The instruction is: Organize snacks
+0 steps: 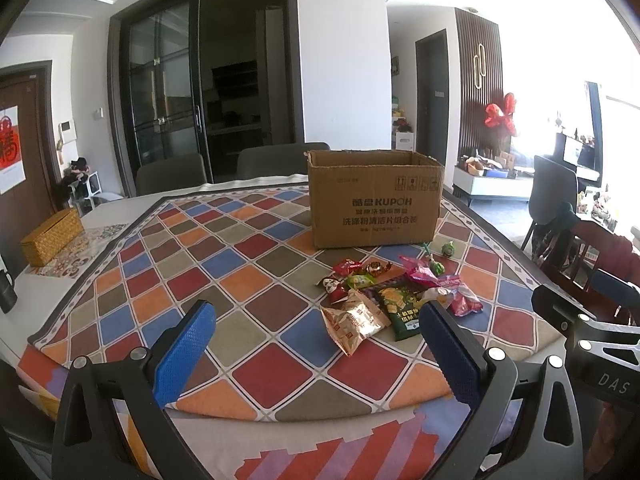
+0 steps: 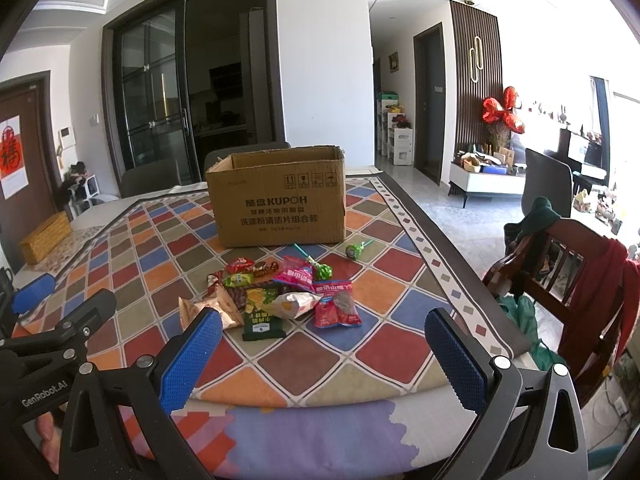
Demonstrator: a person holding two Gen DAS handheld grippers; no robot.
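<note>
With the left tool and right tool both spread wide and empty, best take one outer packet from the snack pile mid-frame, before the open cardboard box.

Cardboard box, front panel: brand "KUPOH" in Latin capitals after two Chinese characters, with two smaller lines of Chinese print beneath and a row of four handling pictograms near the top edge.
Left gripper seen from the right wrist view, black body: "GenRobot.AI" in white.
Right gripper seen from the left wrist view, body: "DAS", cut off at the frame edge.
Door poster, white sheet: one large red Chinese character, probably "福".
Snack packets: Chinese print, too small to read.
</note>
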